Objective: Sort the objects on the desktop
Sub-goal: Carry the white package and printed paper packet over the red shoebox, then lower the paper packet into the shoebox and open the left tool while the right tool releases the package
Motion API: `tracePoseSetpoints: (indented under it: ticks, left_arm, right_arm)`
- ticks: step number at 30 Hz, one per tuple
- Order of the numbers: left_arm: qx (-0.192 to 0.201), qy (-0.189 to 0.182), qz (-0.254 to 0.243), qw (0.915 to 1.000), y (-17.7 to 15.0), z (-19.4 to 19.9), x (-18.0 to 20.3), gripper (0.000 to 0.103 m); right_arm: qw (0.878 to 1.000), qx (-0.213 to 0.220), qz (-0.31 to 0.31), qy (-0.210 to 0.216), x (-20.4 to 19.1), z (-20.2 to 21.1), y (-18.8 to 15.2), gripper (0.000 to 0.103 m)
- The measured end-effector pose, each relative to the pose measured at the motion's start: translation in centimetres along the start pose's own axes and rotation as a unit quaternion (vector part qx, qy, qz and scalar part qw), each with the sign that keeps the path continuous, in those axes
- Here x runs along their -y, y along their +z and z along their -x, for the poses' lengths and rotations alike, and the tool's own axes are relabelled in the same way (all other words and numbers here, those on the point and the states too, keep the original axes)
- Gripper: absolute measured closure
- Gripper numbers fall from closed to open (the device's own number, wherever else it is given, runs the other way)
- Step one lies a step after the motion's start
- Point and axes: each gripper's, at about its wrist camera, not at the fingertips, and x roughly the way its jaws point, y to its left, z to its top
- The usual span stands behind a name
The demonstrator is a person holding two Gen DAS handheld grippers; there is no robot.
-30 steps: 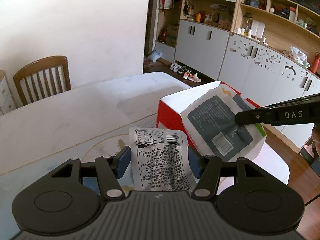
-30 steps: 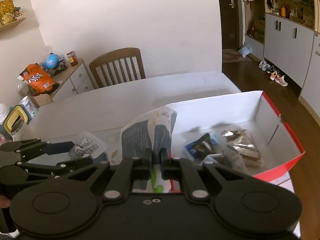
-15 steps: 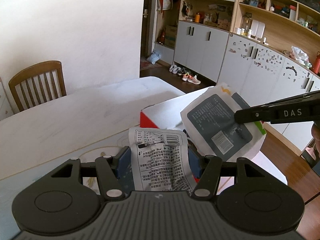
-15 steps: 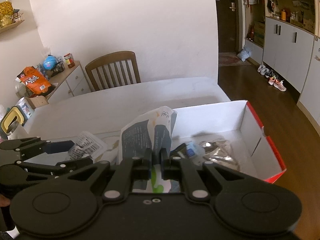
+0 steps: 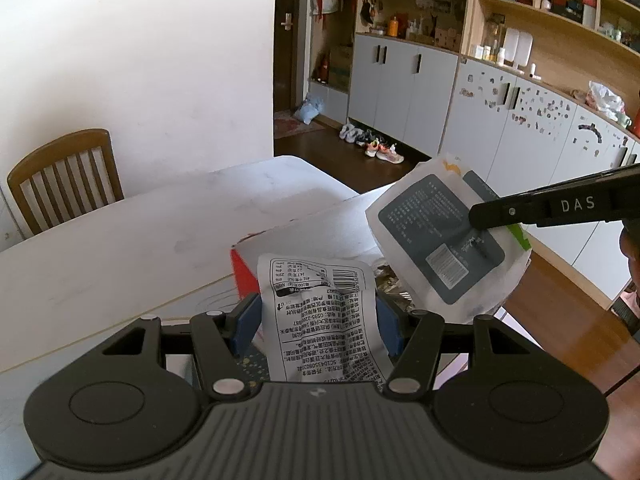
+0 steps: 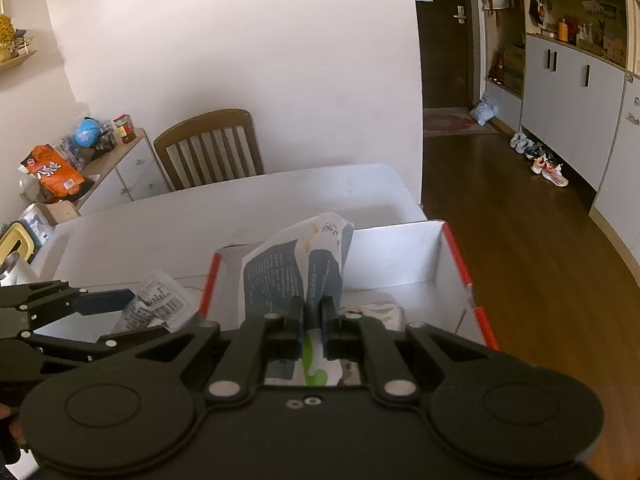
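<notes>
In the left wrist view my left gripper (image 5: 318,314) is shut on a white snack packet (image 5: 320,320) with black print, held upright between the blue pads. My right gripper (image 6: 312,312) is shut on a white and grey paper tissue pack (image 6: 296,272), pinching its lower edge. Both packets hang over the red box (image 6: 400,256) with a white inside. From the left wrist view the right gripper (image 5: 476,220) reaches in from the right with the tissue pack (image 5: 432,232) above the box (image 5: 242,276). The left gripper (image 6: 150,314) and its packet (image 6: 160,304) sit at the box's left wall.
A silvery packet (image 6: 380,312) lies in the box. The white table (image 6: 240,208) stretches behind it, with a wooden chair (image 6: 212,148) at the far side. A sideboard (image 6: 120,176) with snacks stands left. Wooden floor (image 6: 520,240) drops away right of the table.
Both grippers have carried their packets sideways to the right, so the red box now lies under and behind them. Neither grip has changed.
</notes>
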Motion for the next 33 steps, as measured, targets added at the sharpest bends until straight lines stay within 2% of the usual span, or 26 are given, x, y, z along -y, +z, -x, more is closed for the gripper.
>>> tracePoseSetpoints:
  ticks: [8,16,33]
  left_arm:
    - [-0.018,0.001,-0.012,0.9998,0.6,-2.8,1.9,0.043]
    - [-0.045,0.018,-0.031,0.9984,1.2,-6.4,3.5,0.043]
    - [-0.092,0.046,-0.012,0.9947,2.4,-12.5,2.9,0.043]
  right_arm:
    - [1.0,-0.015,-0.004,-0.015,3.7,-1.7,0.1,0.096]
    - [0.999,-0.039,-0.004,-0.018,5.4,-4.2,0.1,0.096]
    - [0.996,-0.085,0.014,0.027,5.7,-6.2,-1.0,0.096]
